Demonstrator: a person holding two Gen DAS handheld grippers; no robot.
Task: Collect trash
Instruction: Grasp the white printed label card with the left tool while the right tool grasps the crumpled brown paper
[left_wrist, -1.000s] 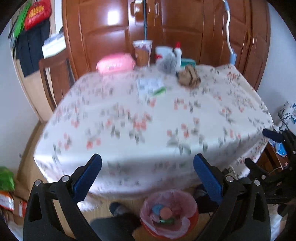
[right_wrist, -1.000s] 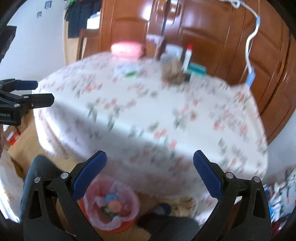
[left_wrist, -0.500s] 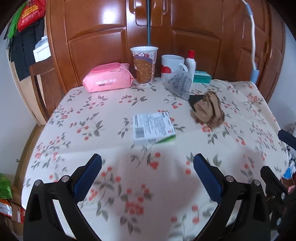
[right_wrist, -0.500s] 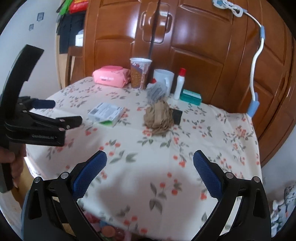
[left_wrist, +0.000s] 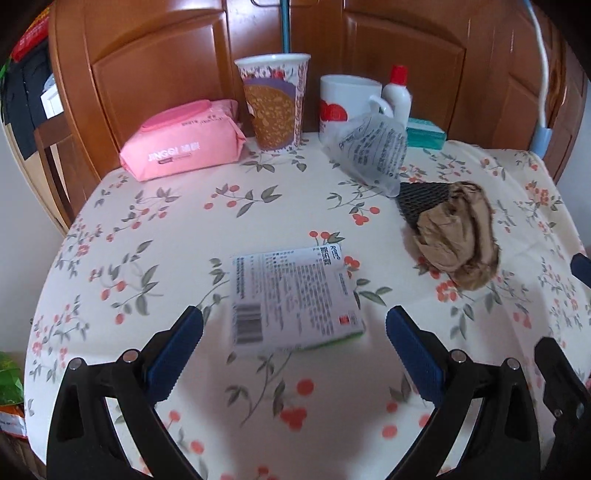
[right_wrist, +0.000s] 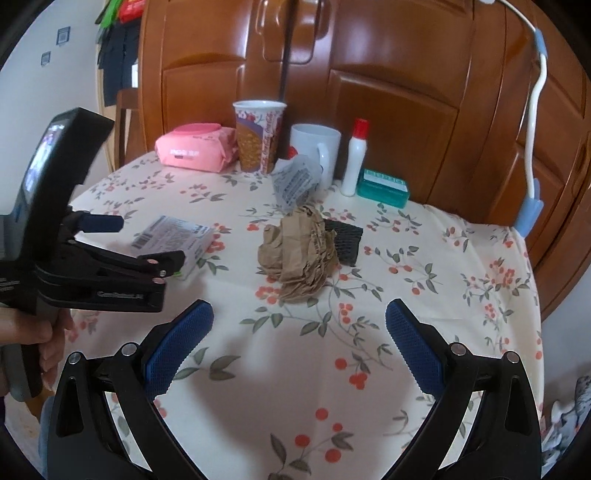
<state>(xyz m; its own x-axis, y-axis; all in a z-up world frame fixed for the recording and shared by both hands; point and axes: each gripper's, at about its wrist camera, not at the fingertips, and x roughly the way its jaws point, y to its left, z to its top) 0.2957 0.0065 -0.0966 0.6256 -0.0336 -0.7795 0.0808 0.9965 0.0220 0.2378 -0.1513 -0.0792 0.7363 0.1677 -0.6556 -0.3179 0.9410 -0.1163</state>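
Note:
A flat white printed box (left_wrist: 293, 297) with a green edge lies on the floral tablecloth (left_wrist: 177, 229), just ahead of my open left gripper (left_wrist: 293, 350). A crumpled brown paper wad (left_wrist: 458, 236) rests right of it against a black mesh piece (left_wrist: 421, 199). A clear printed plastic bag (left_wrist: 369, 147) sits behind them. In the right wrist view my open right gripper (right_wrist: 299, 345) hovers in front of the paper wad (right_wrist: 299, 254). The left gripper (right_wrist: 122, 240) reaches over the box (right_wrist: 173, 236) from the left. Neither holds anything.
Along the back edge stand a pink wipes pack (left_wrist: 181, 144), a paper cup (left_wrist: 273, 99), a white mug (left_wrist: 347, 99), a red-capped white bottle (left_wrist: 397, 96) and a teal box (left_wrist: 424, 134). Wooden cabinet doors (right_wrist: 388, 96) rise behind. A hand (right_wrist: 33, 332) holds the left tool.
Both grippers rose from beside a floor bin lined with a pink bag and moved forward over the table. The box and paper wad now lie much closer to the open jaws.

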